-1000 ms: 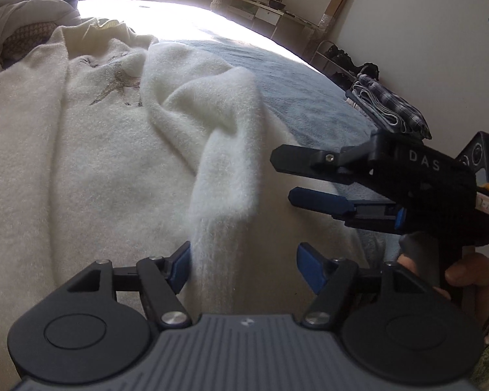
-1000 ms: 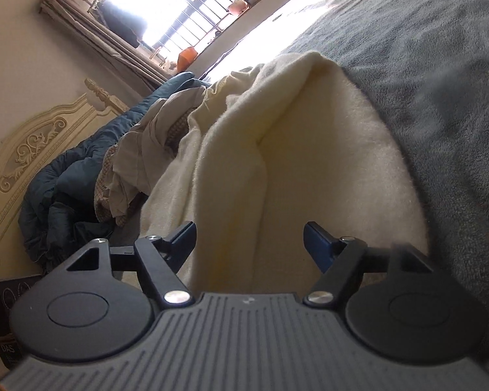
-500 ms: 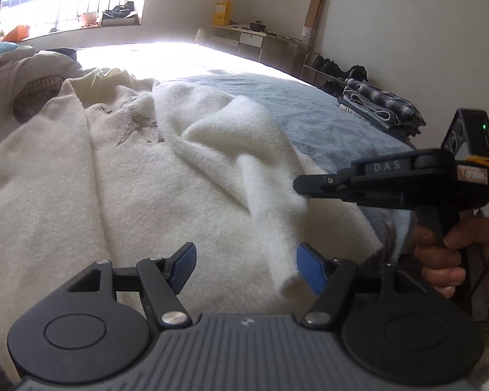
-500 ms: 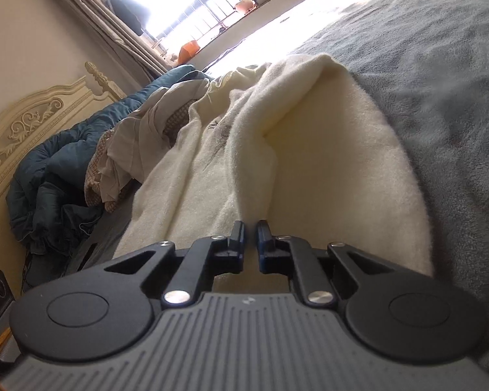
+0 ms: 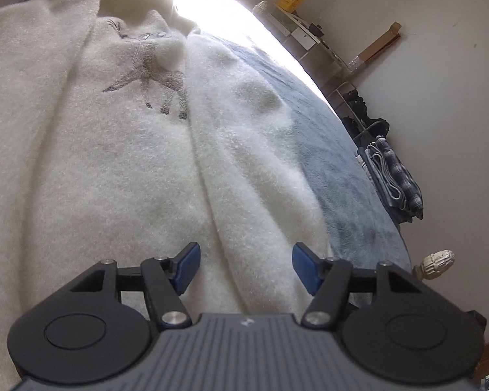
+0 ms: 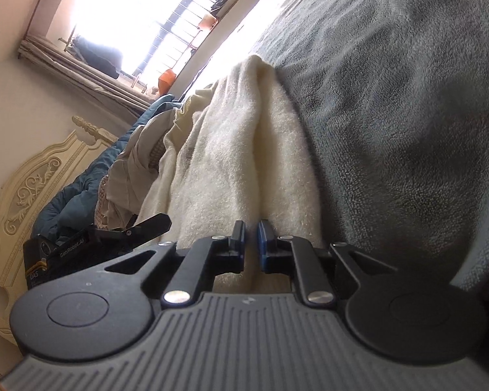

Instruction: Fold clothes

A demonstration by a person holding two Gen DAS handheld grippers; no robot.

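Note:
A fluffy cream sweater (image 5: 114, 163) with a grey deer embroidery (image 5: 156, 78) lies spread on a grey-blue blanket (image 5: 342, 176). One sleeve (image 5: 251, 137) is folded over its front. My left gripper (image 5: 246, 260) hovers open just above the sweater's lower part, and the sleeve fold runs between its blue pads. In the right wrist view, my right gripper (image 6: 251, 239) is shut on the near edge of the sweater (image 6: 231, 163), beside the blanket (image 6: 391, 97). The left gripper (image 6: 140, 228) shows from the side at the left.
Folded plaid clothes (image 5: 394, 176) lie off the bed's right side, near a bedpost finial (image 5: 437, 260). A cream carved headboard (image 6: 26, 195) stands at the left, with a pile of blue duvet and beige clothes (image 6: 127, 169) against it. A desk (image 5: 303, 29) lines the far wall.
The right gripper closed on the sweater's edge and stays shut. The left gripper moved lower and closer over the sweater, still open; the right gripper has left its view.

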